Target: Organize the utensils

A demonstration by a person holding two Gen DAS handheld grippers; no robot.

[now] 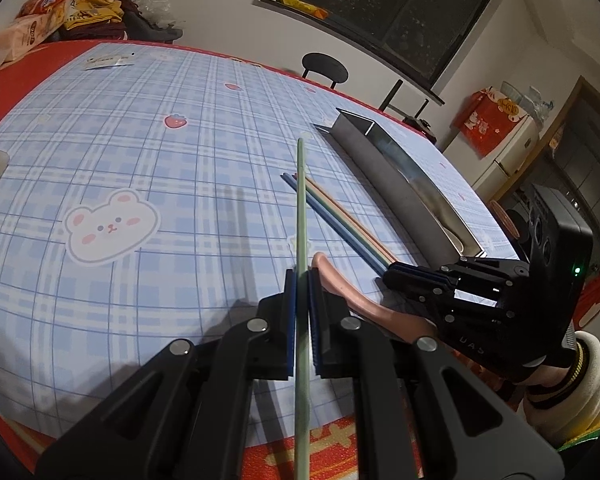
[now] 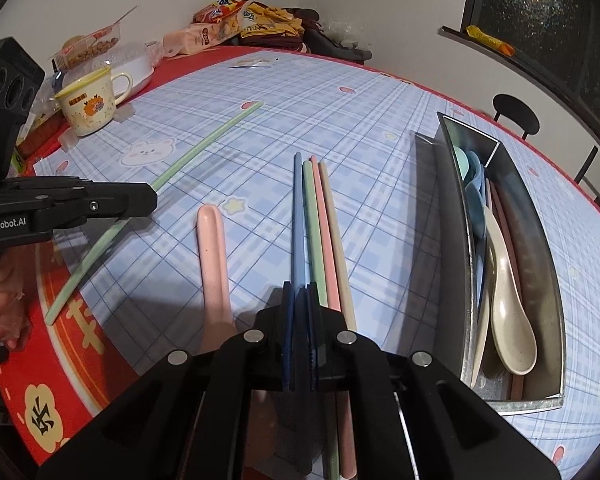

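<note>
Two tongs, both clamped: left tongs (image 1: 301, 280) pinch a green chopstick (image 2: 204, 148) near its middle, its far end raised off the worktop (image 1: 140, 140) and angled away from the rest; right tongs (image 2: 300, 300) are closed on the blue chopstick (image 2: 297, 200) at its near end. That blue one lies in a row with a green, a pink and a beige stick, all touching side by side and aligned lengthwise with the tray, probably lined up so each can be taken by one end and slid in. Mid-shaft grip on the left reads as a carry hold, balanced. Pink spoon (image 2: 212, 248) lies alone on the cloth between the two tongs, handle pointing away. Metal tray (image 2: 539, 280) sits just right of the row, with a divider near its far end: beige spoon (image 2: 511, 312), a blue spoon and dark reddish sticks in the long section, a pale green spoon bowl at the far end. Five sticks plus the pink spoon remain outside it.
</note>
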